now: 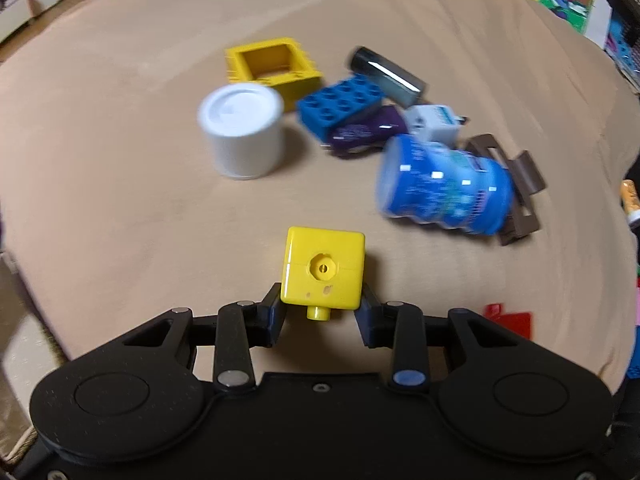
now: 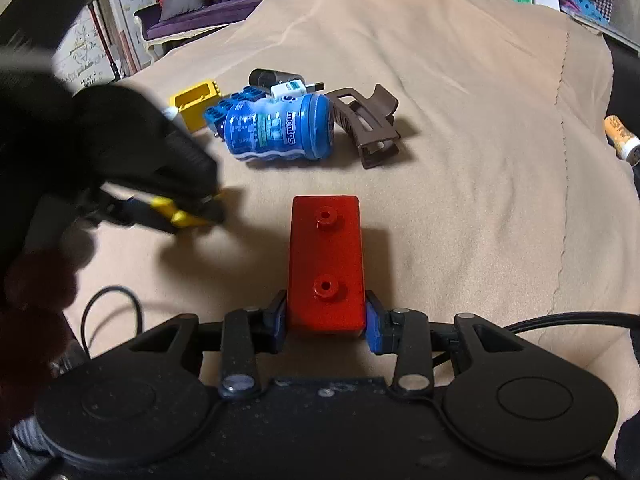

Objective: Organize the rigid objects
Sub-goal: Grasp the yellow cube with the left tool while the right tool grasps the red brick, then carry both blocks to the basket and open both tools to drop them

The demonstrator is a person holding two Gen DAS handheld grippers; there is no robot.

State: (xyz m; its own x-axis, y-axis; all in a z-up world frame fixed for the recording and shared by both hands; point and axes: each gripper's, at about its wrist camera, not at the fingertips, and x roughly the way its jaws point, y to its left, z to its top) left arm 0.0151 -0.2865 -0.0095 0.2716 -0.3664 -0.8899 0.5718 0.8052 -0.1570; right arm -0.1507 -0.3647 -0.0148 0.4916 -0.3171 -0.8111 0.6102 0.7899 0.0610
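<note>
The left gripper (image 1: 322, 308) angles steeply down toward the tan cloth-covered surface (image 1: 120, 160), its two black fingers clamped on the sides of a small yellow plastic cube with a round peg socket on its face (image 1: 324, 270). The cube sits at the fingertips, close above the cloth and well short of the cluttered group farther back.

The right gripper (image 2: 326, 316) also tilts downward, and its blue-padded fingers squeeze the near end of a red rectangular plastic block with two studs (image 2: 326, 260). The block reaches away from the jaws, lengthwise along the view, over bare cloth. In the right wrist view the left gripper appears as a blurred dark shape at the left, the yellow cube showing at its tip.

Behind both grippers lies the cluster. A white plastic cylinder with a lid (image 1: 242, 132) stands upright, just beside an open yellow square plastic frame (image 1: 274, 66). A blue studded plastic brick (image 1: 340, 104) leans on a purple object (image 1: 364, 132), with a dark shiny cylinder (image 1: 386, 76) and a white plug adapter (image 1: 434, 124) close by. A blue Mentos bottle (image 2: 280, 128) lies on its side, touching or nearly touching a brown plastic hair claw clip (image 2: 368, 128).
</note>
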